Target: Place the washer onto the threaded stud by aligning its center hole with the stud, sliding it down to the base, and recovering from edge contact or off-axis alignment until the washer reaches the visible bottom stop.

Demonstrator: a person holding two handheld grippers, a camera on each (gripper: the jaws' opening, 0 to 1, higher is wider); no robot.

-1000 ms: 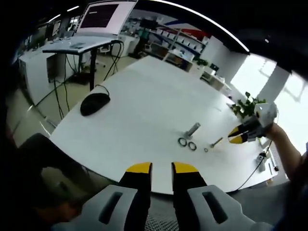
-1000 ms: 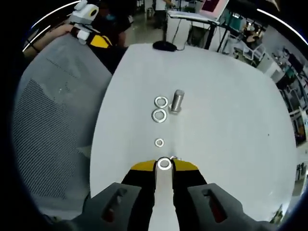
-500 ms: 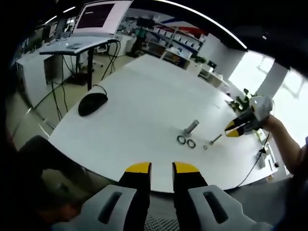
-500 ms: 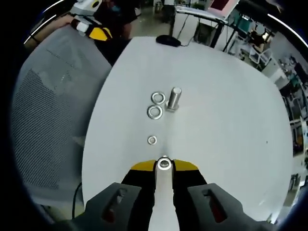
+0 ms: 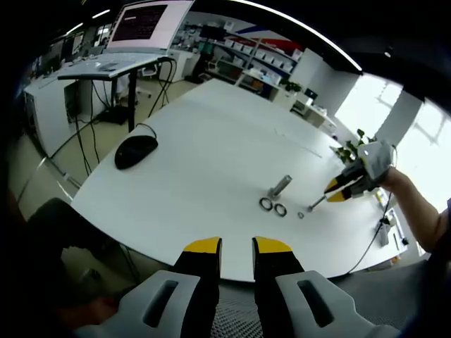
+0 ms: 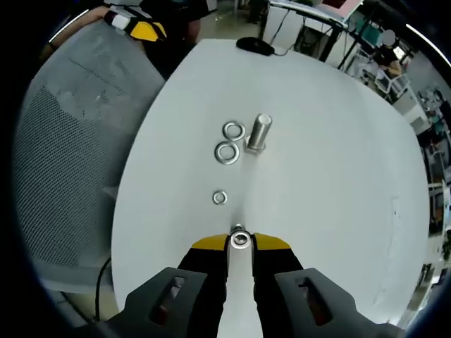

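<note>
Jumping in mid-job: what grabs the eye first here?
The right gripper is shut on a slim bolt, its end showing between the yellow tips. Ahead on the white table stands a thick upright stud, two large washers beside it and a small washer nearer.

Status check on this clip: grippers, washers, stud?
Right gripper shut on slim bolt; left gripper idle. Three washers loose beside upright stud. Nothing blocking.

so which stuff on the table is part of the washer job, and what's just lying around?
Job: upright stud; two big washers beside it; small washer; slim bolt clamped in the right gripper.

Lying about: computer mouse; monitor; potted plant; mesh chair.
</note>
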